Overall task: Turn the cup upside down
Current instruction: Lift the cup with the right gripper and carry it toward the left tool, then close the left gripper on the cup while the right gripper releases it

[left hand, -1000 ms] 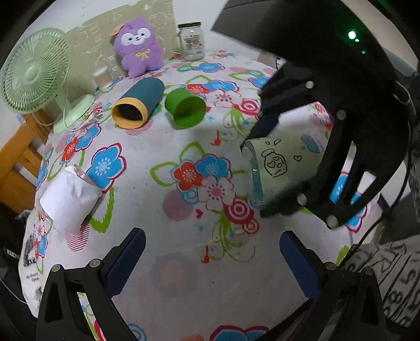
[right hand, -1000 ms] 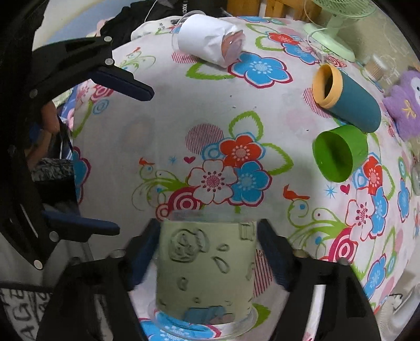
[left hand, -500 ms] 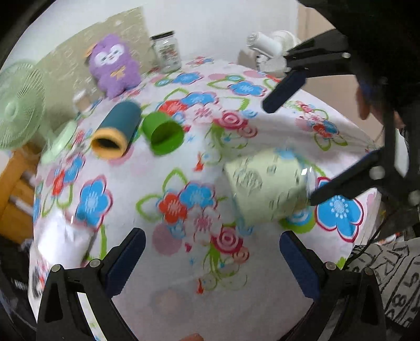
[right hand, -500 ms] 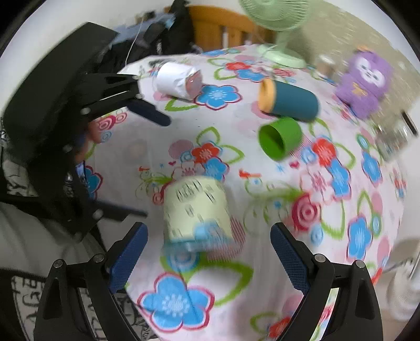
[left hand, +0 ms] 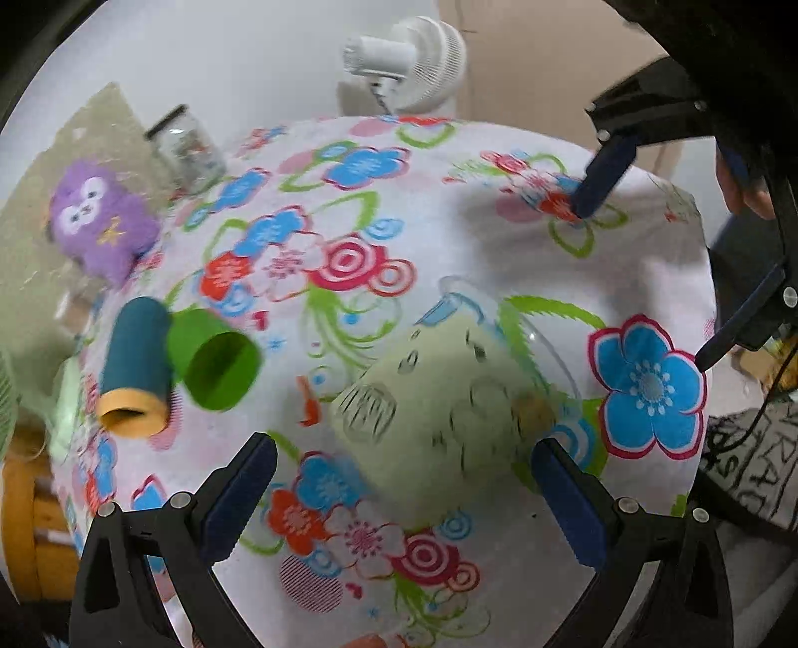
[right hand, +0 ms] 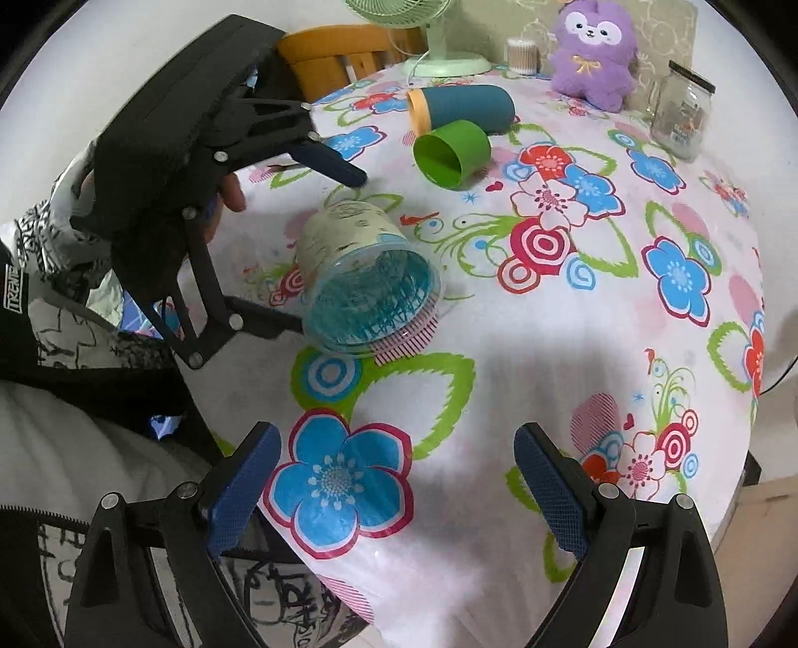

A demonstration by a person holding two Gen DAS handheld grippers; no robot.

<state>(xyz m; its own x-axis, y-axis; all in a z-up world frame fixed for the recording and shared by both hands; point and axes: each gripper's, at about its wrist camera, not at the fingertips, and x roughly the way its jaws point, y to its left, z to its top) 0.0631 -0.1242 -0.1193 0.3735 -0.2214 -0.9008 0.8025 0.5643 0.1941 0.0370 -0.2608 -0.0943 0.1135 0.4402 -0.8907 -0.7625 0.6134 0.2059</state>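
A clear plastic cup with a pale green printed sleeve [left hand: 439, 413] lies on its side on the flowered tablecloth, base toward the left camera. In the right wrist view the cup [right hand: 364, 279] shows its open mouth. My left gripper [left hand: 399, 493] is open, its fingers on either side of the cup and apart from it. From the right wrist view the left gripper [right hand: 319, 244] straddles the cup. My right gripper [right hand: 394, 488] is open and empty, pulled back near the table's front edge; it also shows in the left wrist view [left hand: 643, 264].
A green cup [right hand: 451, 152] and a teal tumbler with a yellow rim [right hand: 461, 107] lie on their sides further back. A purple plush toy [right hand: 593, 52], a glass jar [right hand: 681, 117], a green desk fan [right hand: 439, 35] and a wooden chair [right hand: 344, 55] stand behind.
My right gripper let go of the cup and drew back toward the table edge. The cup now lies on its side. My left gripper moved in around it.
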